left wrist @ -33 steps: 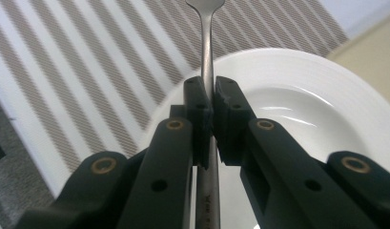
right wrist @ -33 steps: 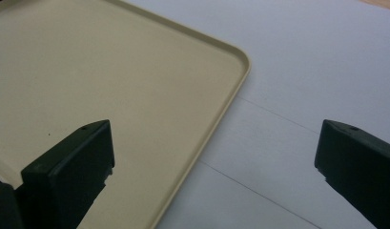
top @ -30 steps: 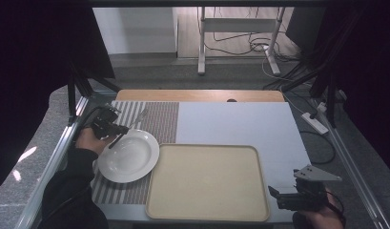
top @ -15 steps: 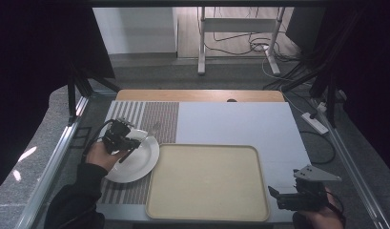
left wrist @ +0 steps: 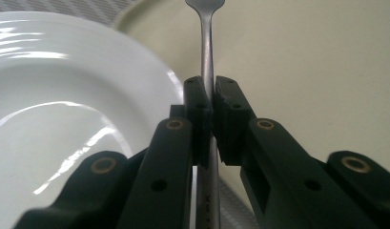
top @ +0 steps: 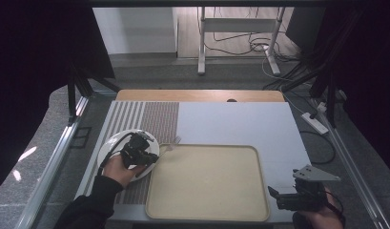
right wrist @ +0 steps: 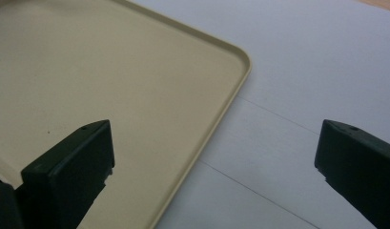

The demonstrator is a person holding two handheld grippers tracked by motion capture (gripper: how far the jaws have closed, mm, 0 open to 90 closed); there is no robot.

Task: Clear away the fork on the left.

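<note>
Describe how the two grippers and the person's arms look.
Both grippers are black. The left gripper has two blocky jaws on flat link arms with brass-coloured pivot pins and small screw holes. The right gripper carries a grey three-cornered plate on top. The left forearm wears a black sleeve.

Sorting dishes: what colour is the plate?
White, glossy; the plate shows best in the left gripper view.

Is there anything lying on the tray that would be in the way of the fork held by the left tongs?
Nothing visible. The left tongs grip the fork beside the plate, and the tray surface ahead looks bare.
</note>
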